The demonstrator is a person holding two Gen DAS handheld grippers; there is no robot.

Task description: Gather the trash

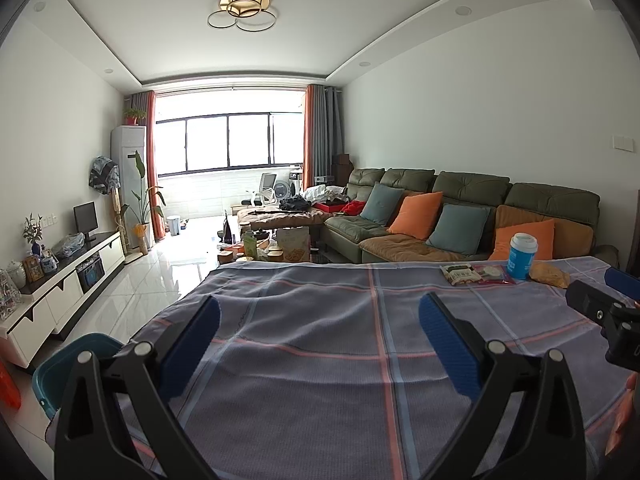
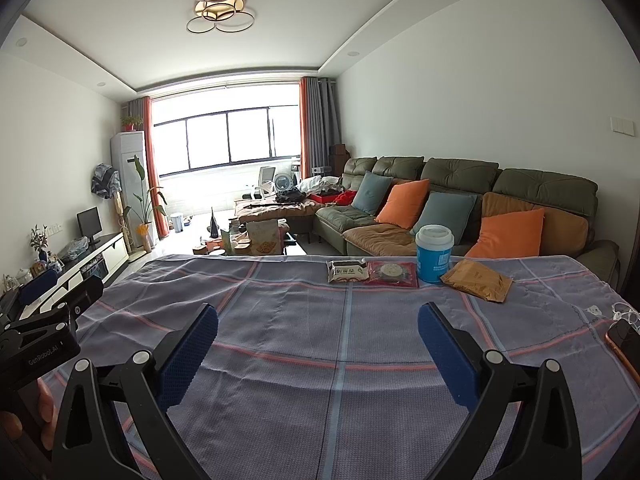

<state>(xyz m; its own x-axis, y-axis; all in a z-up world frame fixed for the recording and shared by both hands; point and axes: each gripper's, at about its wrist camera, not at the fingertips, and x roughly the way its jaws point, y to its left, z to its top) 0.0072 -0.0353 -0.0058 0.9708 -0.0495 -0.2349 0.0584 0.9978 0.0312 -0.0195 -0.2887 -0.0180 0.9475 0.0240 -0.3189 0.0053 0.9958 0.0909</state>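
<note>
along far table edge (image 2: 280,258), wrappers (image 2: 347,272), cup (image 2: 434,254)

Woven matt tablecloth (image 2: 320,340), glossy wrappers (image 2: 394,274), paper cup (image 2: 434,254)

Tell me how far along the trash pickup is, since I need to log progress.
Nothing looks collected yet. In hand: nothing; the left gripper and right gripper both hang open over the checked cloth. Left to do: the green packet, red packet, blue cup and brown wrapper lie at the far edge. A teal bin shows beside the table.
</note>
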